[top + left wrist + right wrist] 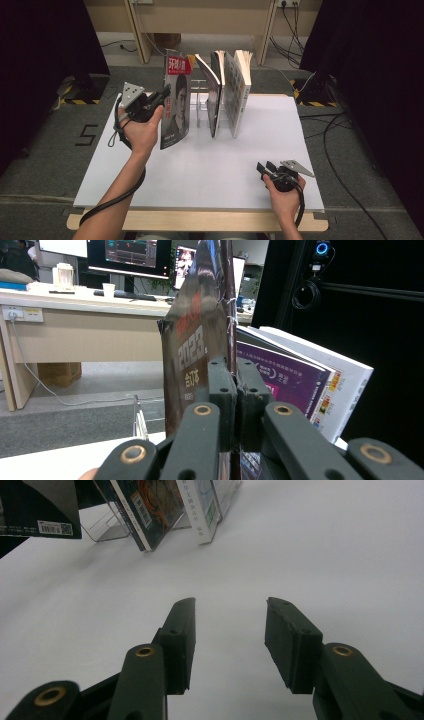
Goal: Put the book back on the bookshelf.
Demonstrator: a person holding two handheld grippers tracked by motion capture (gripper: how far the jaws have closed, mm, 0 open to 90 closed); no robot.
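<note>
- Step in hand: your left gripper (161, 96) is clamped on the edge of a thin glossy magazine with a red-lettered cover and a portrait (176, 102), holding it upright just left of the clear acrylic book rack (201, 102). Judged from this, the magazine is either going into or coming out of the rack.
- In the left gripper view, both black jaws meet on the dark magazine (200, 347), its cover rising straight above them.
- Your right gripper (264, 169) rests low on the white tabletop (210, 170), jaws parted and holding nothing, well apart from the rack.
- Next move: keep the magazine vertical; its lower corner hangs close to the tabletop, so lift before travelling sideways.
- Edges: to the right of your left gripper stand the upright paperback books (230, 92), leaning in their slots.
- Open room: the tabletop ahead of your right gripper (230, 630) lies bare up to the rack.
</note>
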